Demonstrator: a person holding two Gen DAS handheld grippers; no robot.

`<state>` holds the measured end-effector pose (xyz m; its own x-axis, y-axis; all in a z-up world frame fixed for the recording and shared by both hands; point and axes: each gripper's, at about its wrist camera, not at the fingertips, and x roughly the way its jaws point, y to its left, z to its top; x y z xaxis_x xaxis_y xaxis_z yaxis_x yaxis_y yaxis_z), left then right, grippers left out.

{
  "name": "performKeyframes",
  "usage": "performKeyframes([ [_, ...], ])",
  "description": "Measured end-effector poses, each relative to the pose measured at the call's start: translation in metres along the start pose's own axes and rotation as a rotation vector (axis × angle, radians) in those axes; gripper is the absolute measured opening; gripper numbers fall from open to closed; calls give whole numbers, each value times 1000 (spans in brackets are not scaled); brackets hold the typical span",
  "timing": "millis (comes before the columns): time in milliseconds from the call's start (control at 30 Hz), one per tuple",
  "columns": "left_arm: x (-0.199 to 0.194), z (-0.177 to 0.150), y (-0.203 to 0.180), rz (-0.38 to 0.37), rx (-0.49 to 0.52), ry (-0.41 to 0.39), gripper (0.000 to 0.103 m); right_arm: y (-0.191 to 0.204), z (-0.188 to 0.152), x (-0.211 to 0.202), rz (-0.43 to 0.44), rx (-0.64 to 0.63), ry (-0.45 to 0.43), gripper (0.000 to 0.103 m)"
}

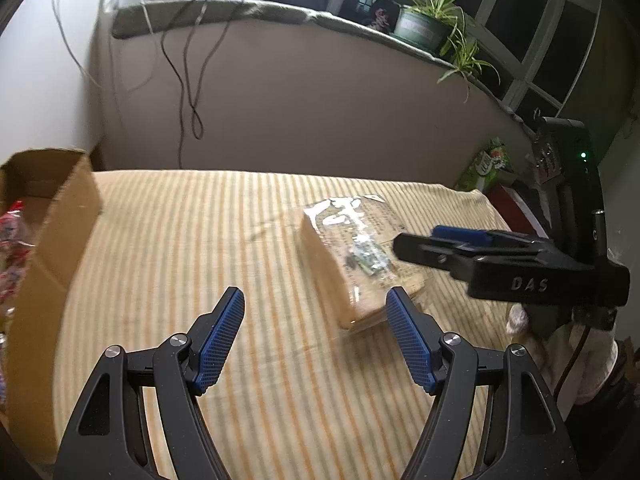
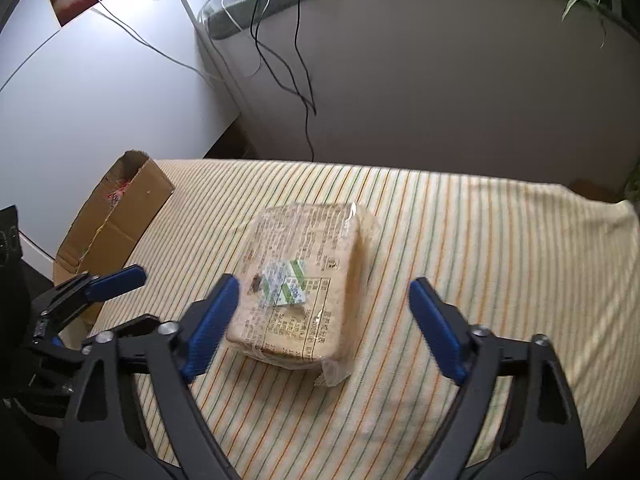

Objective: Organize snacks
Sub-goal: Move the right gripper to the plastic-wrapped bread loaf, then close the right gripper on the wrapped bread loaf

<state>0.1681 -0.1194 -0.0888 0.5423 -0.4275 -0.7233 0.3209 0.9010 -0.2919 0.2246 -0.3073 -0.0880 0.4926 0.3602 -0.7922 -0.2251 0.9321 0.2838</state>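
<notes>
the flat tan snack block in clear crinkly wrap lies just ahead of the right gripper, between its spread, empty fingers. the left gripper gapes empty beside it. slick film could slip from a shallow pinch.

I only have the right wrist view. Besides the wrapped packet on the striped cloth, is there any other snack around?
Observer: Yes, a green snack bag stands past the far right corner of the cloth.
Operator: What's in the cardboard box?
Observer: The cardboard box holds red-and-white wrappers.
Operator: Is the left tool holding anything?
Observer: No. The left tool is open, and the packet lies just ahead, toward its right finger.
</notes>
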Motion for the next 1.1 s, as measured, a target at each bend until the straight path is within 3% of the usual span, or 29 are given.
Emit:
performKeyframes([
  [200,27,4,-1,-71,-41,73,63,-4,-3,15,44,27,48,65],
  [667,47,7,-13,-110,-17,120,62,1,-1,31,59,26,92,62],
  [767,48,6,-20,-128,8,129,57,5,0,33,58,23,94,61],
  [1100,44,3,-34,-82,65,106,56,11,0,31,44,9,96,57],
])
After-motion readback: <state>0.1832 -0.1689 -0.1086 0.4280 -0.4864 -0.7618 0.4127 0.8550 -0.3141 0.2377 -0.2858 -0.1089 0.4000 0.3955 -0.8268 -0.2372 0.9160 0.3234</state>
